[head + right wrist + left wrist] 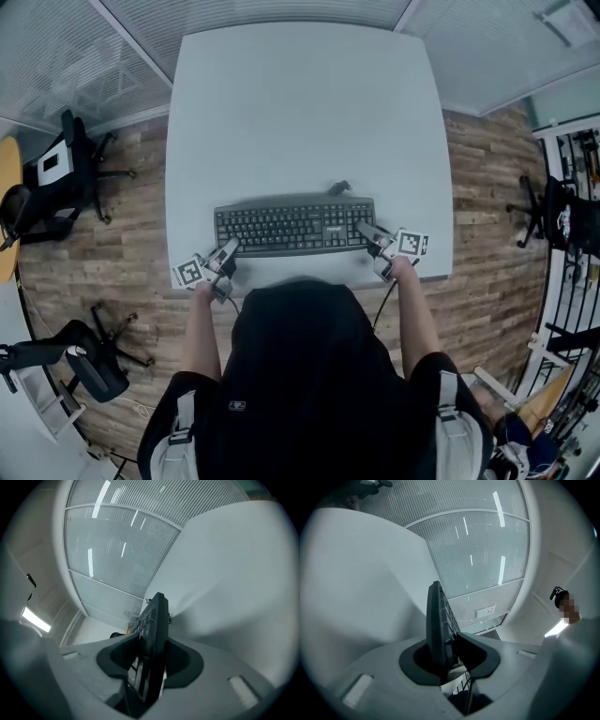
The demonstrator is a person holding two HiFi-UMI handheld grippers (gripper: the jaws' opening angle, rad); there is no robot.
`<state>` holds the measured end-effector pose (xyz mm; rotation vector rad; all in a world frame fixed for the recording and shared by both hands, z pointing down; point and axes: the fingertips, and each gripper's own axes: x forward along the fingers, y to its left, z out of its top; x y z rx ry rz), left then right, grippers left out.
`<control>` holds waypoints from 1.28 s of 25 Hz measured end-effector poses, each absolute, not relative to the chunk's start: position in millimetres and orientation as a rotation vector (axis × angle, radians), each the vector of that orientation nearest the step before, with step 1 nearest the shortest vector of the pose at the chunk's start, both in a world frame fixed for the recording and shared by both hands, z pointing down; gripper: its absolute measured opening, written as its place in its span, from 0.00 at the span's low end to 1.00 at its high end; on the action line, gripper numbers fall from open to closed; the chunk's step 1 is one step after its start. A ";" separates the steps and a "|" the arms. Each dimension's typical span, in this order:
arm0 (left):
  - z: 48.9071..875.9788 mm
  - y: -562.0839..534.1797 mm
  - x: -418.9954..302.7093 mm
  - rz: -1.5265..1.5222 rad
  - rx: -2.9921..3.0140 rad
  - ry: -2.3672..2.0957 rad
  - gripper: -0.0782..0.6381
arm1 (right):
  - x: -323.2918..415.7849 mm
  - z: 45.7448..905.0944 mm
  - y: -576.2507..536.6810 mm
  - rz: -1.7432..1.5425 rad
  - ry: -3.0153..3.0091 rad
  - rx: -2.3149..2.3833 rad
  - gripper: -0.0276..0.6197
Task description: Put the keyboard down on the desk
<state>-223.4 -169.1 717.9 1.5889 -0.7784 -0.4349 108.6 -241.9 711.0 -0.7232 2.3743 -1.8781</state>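
white desk (300,112) on a wood floor (122,253). from the head view i see the keyboard (293,226) lying level over the desk's near edge. only the gripper views show me its ends edge-on between the jaws: left gripper (228,251) and right gripper (367,232) both clamp it.

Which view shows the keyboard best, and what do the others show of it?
The head view: the whole keyboard shows key-side up over the desk, gripped at its ends by the left gripper and right gripper. Each gripper view shows only one end, edge-on between its jaws.
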 end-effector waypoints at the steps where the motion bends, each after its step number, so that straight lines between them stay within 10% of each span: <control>1: 719.8 -168.0 -223.1 -0.433 1.579 -0.778 0.25 | 109.8 714.0 -240.5 -1.891 2.366 -0.736 0.28; 32: 754.3 -129.2 -216.3 -0.370 1.489 -0.767 0.26 | 121.6 782.7 -183.5 -2.077 2.267 -0.909 0.29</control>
